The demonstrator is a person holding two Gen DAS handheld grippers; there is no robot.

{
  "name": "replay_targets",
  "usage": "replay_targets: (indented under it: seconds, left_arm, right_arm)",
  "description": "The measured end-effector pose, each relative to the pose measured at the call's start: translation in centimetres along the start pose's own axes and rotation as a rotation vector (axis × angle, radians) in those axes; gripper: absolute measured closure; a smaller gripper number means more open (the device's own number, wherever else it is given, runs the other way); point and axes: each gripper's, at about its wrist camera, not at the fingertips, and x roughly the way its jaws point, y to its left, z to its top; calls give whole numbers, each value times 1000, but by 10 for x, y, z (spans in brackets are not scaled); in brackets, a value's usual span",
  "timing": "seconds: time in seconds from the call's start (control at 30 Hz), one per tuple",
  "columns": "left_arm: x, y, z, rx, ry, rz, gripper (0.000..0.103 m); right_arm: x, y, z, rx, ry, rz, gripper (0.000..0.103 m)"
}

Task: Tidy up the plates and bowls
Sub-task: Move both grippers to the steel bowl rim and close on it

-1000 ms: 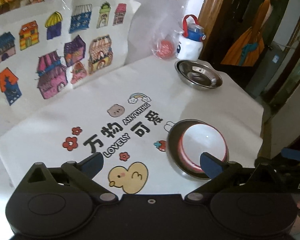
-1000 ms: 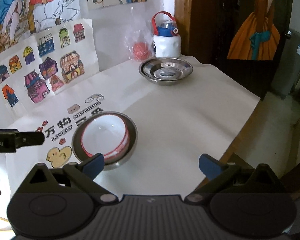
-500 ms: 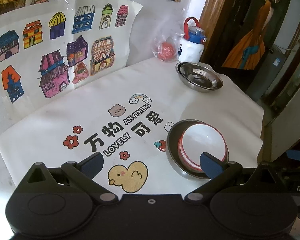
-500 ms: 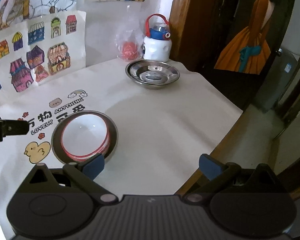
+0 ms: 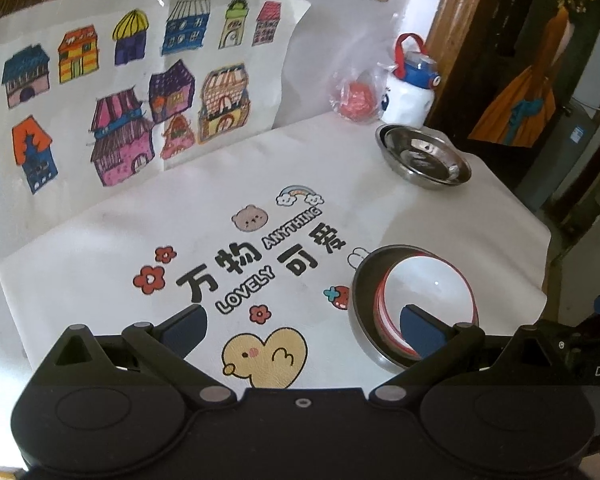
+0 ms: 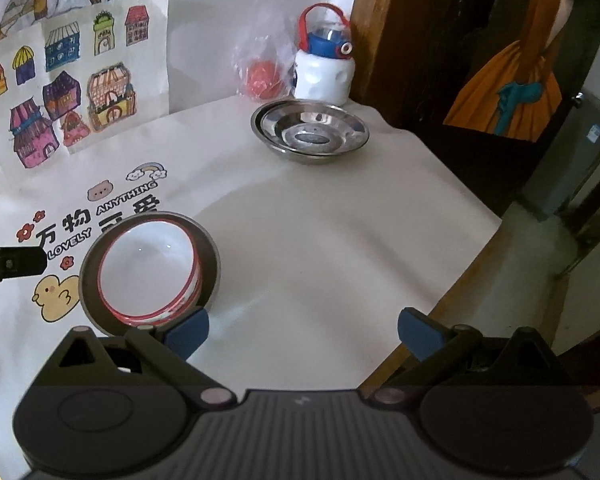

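White bowls with red rims [image 5: 432, 292] [image 6: 148, 272] sit nested inside a steel plate [image 5: 360, 280] [image 6: 208, 248] near the table's front. Two stacked steel plates [image 5: 424, 158] [image 6: 312, 130] rest at the back right. My left gripper [image 5: 304, 326] hovers open above the printed cloth, its right finger over the bowls' near rim. Open and holding nothing, my right gripper [image 6: 304, 332] hangs over bare cloth just right of the bowls, its left finger close to the steel plate's edge.
A white bottle with a blue lid and red handle [image 5: 410, 88] [image 6: 326, 66] and a plastic bag holding something red [image 5: 354, 98] [image 6: 264, 78] stand against the back wall. House drawings [image 5: 140, 92] lean behind. The table edge [image 6: 472, 276] drops off at right.
Both grippers have drawn back and shifted slightly; the right wrist view has swung right, so the bowls sit further left in it. Bowls and plates have not moved.
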Motion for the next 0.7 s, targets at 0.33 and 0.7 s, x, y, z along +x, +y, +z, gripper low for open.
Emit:
replay_targets:
  seconds: [0.33,0.7]
  left_arm:
    - [19,-3,-4,-96,53,41,1]
    - [41,-8,-13,-214,156,63,1]
  right_arm:
    - [30,-16,19,-17,45,77,0]
    - [57,-17,40,-113,81,179,0]
